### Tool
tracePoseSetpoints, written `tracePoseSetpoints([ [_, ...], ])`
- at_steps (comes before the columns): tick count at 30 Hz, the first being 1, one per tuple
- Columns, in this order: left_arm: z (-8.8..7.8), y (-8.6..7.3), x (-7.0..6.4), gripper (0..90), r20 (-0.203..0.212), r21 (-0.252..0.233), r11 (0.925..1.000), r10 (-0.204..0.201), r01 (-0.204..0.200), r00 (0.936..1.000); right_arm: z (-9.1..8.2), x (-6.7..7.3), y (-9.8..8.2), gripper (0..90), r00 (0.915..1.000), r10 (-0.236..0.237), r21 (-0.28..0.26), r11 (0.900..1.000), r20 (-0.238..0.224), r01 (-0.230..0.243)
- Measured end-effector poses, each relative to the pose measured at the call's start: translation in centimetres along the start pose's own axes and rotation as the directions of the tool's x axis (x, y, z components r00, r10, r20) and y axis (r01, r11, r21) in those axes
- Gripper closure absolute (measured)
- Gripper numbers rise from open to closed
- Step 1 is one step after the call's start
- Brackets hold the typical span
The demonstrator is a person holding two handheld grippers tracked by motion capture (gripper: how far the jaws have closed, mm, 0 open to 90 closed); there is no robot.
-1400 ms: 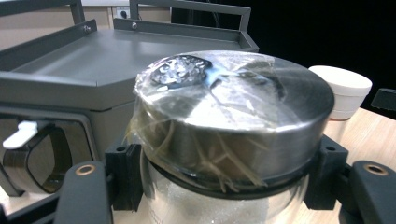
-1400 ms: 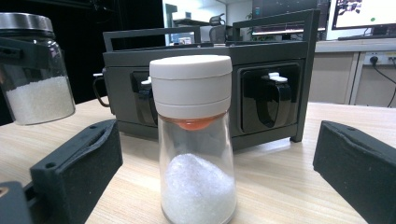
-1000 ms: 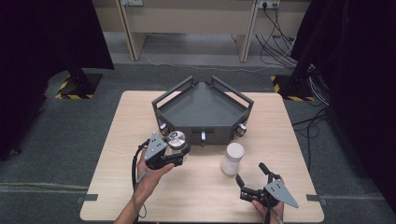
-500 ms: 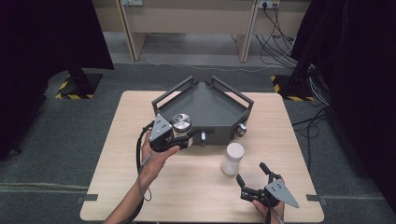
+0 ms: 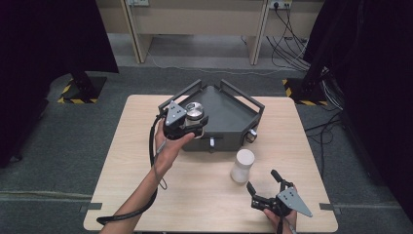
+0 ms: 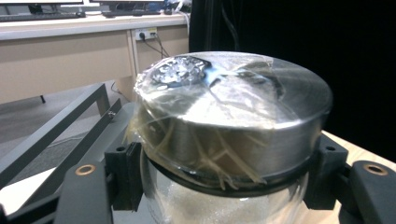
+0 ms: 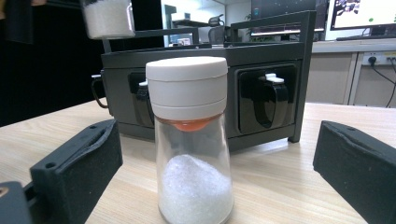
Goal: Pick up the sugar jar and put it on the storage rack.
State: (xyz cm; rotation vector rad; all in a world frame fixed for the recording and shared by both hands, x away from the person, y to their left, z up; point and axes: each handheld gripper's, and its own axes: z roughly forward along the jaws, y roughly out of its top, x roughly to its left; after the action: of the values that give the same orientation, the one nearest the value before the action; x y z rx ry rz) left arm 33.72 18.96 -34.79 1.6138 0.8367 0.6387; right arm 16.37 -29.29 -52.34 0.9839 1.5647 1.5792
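Gripping a clear glass jar with a plastic-wrapped silver metal lid [image 5: 194,111], the left gripper [image 5: 187,127] holds it raised over the front left rim of the dark grey, wedge-shaped metal rack [image 5: 229,114] that sits at the far middle of the light wooden table [image 5: 126,170]. In the left gripper view, the black jaws are clamped on the jar [image 6: 224,140] just below its lid, one pad on each side, with white grains visible through the glass. The person's left hand [image 5: 168,146] carries the gripper, its cable looping back towards the table's near left corner.

Near the table's front right corner, the right gripper [image 5: 265,185] rests with its jaws spread apart, clamped on nothing. A second clear glass shaker with a white plastic cap [image 5: 242,165] stands upright just beyond those jaws, between the gripper and the rack's front wall. The right gripper view shows this shaker [image 7: 191,140] centred between the two open jaws and touching neither, partly filled with white grains.

The table's left half and its front middle lie bare, leaving open room around the left forearm. The rack's raised handles fence its far sides, while its inner floor is open beneath the raised jar.
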Motion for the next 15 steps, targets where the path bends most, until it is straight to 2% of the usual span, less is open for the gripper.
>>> tracePoseSetpoints([
  [7, 1.4, 0.6, 0.9, 30.9, -0.049, -0.003, 1.0000, 0.009, -0.009, 0.9988, 0.0, 0.0, 0.0, 1.6, 1.0000, 0.002, -0.001, 1.000, -0.001, -0.002],
  [15, 2.9, 0.3, 1.6, 30.9, -0.074, 0.004, 1.0000, 0.001, 0.000, 0.9972, 0.0, 0.0, 0.0, 1.6, 1.0000, 0.001, -0.002, 1.000, -0.004, -0.001],
])
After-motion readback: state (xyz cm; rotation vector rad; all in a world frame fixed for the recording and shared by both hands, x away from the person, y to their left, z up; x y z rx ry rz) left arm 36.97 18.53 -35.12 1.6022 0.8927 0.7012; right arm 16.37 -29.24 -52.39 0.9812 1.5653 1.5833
